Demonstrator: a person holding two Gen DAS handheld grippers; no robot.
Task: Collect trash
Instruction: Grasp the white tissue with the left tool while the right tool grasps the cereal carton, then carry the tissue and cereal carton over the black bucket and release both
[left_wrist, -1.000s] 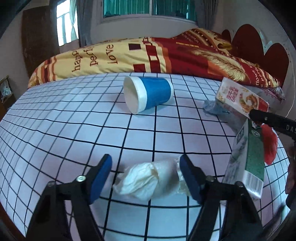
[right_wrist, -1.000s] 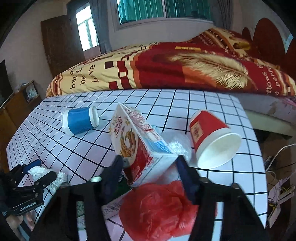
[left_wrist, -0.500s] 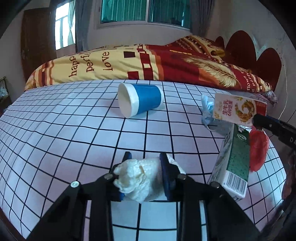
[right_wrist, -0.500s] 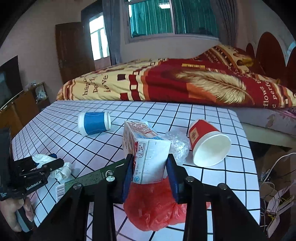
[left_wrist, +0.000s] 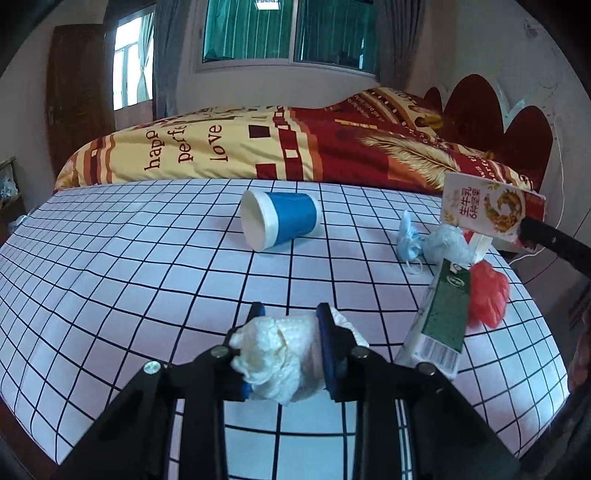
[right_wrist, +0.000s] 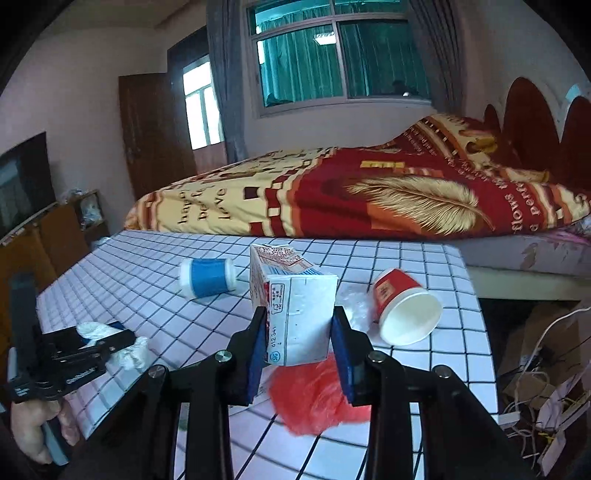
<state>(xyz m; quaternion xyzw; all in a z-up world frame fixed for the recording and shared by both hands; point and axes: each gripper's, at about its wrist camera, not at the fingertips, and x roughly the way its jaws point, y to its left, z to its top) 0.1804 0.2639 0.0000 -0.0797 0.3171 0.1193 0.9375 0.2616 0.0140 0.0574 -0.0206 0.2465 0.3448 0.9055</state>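
Left gripper (left_wrist: 291, 332) clamped on crumpled white tissue (left_wrist: 277, 362), blue paper cup (left_wrist: 280, 219) lying on checked tablecloth (left_wrist: 110, 258), green carton (left_wrist: 439, 325) at right

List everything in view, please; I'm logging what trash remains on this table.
Crumpled white tissue wad: one, white, between left gripper's pads.
Red-and-white milk carton: one, clamped in right gripper, off the table.
Blue paper cup: one, on its side, mid-table.
Red paper cup: one, on its side, near right edge.
Green carton: one, right side.
Red plastic bag: one, crumpled, under the held carton.
Pale blue plastic scraps: a few, beside cartons.
Checked tablecloth: one, white with black grid.
Left gripper: shut.
Right gripper: shut.
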